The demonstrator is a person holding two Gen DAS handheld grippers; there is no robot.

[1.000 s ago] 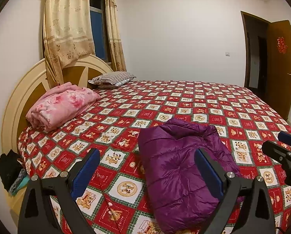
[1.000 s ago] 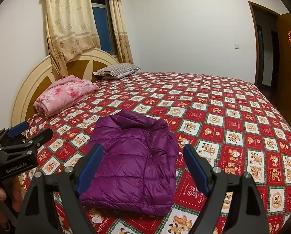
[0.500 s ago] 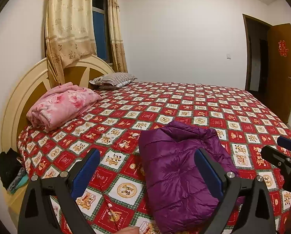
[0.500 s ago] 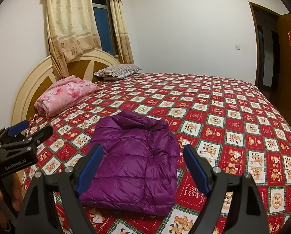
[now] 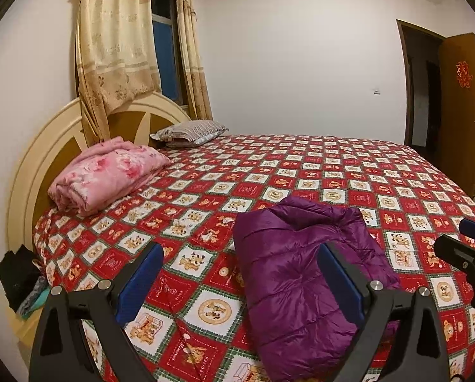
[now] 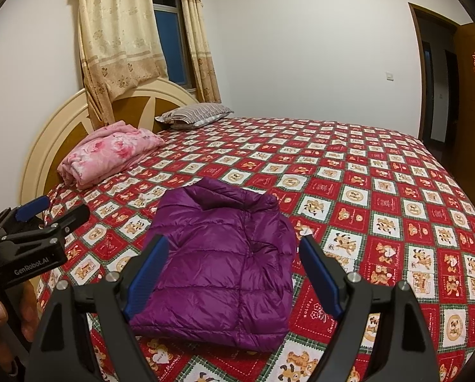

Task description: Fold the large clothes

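Left wrist view: left gripper [image 5: 240,281] spread wide, nothing between blue pads, hovering over near edge of bed [image 5: 317,165]. Purple puffer jacket [image 5: 304,273] folded up, lying near that edge, partly behind right-side finger. Pink blanket [image 5: 106,175] folded at headboard corner, striped pillow [image 5: 189,130] beyond it.

Right wrist view: right gripper [image 6: 234,275] also wide, empty, above jacket, not touching. Jacket sits dead centre near bed's near edge, collar toward far side. Left gripper off to left, hand [image 6: 1,321] on its handle.
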